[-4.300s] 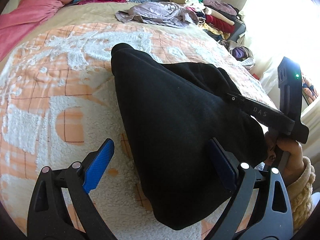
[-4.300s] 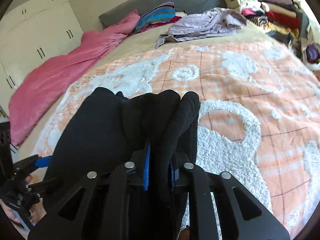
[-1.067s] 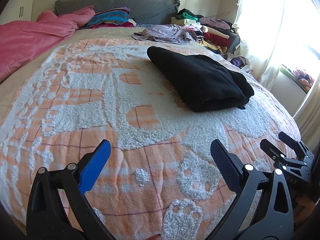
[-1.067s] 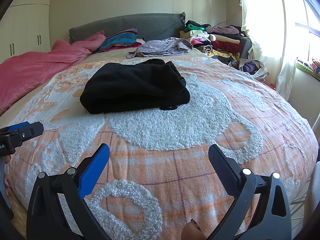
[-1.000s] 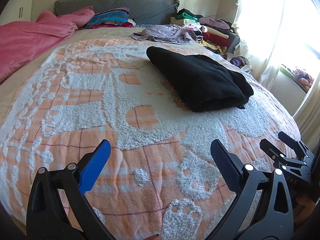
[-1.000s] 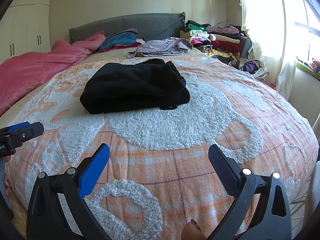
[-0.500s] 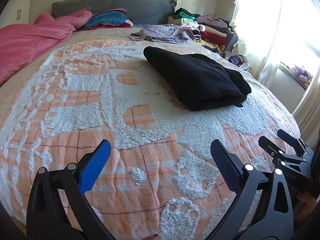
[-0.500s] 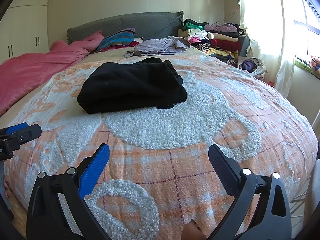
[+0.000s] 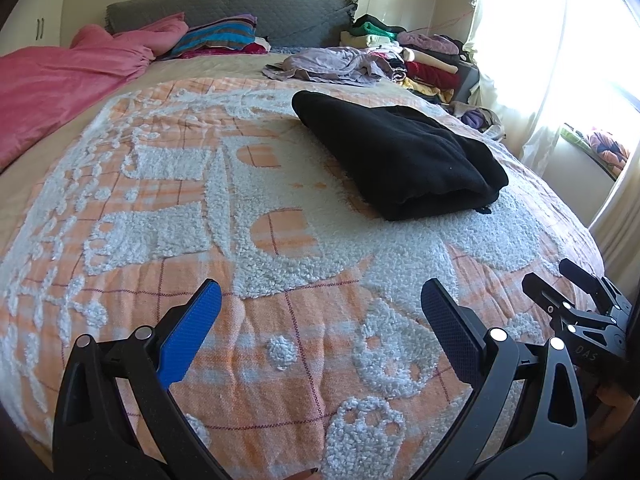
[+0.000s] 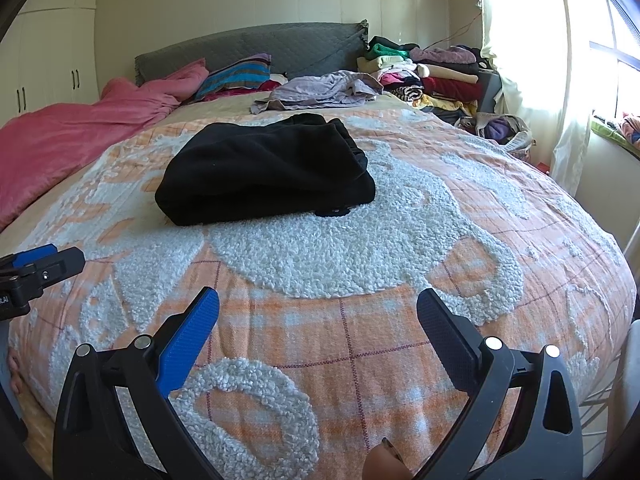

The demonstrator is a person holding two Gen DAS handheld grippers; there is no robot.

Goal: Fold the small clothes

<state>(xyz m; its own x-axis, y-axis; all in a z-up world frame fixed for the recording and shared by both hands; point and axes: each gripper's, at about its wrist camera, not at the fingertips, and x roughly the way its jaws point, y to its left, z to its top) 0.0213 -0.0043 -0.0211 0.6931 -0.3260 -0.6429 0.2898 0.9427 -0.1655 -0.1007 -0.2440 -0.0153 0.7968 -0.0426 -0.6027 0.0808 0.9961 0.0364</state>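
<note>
Both tools have pulled far back from the black garment (image 9: pixel 400 156), which four seconds ago filled the left wrist view and was pinched between the right gripper's fingers. From the left wrist, the garment now lies as a folded bundle on the orange and white bedspread (image 9: pixel 256 216), well apart from the left gripper (image 9: pixel 320 300), whose blue-padded fingers stand wide apart over bare bedspread with nothing between them. Its folded edge faces the camera, and a small dark bit pokes out at its near right corner. Compared with half a second ago, the bundle sits a touch higher and further off in this view. At the right edge the right gripper (image 9: pixel 560 276) shows side-on, its fingers spread and empty, near the bed's edge. Behind the bundle lie a lilac crumpled garment (image 9: pixel 328 66), a pink blanket (image 9: pixel 68 80) on the left, and a stack of mixed clothes (image 9: pixel 404 52) by the curtain.

From the right wrist, the black garment (image 10: pixel 264 168) rests left of centre on the bedspread (image 10: pixel 360 256), no longer in the grip. The right gripper (image 10: pixel 318 306) is released, its fingers splayed wide above the bedspread, well short of the bundle. The left gripper (image 10: pixel 48 258) juts in at the left edge; from here its opening cannot be judged. A grey headboard (image 10: pixel 256 50) closes the far end.
</note>
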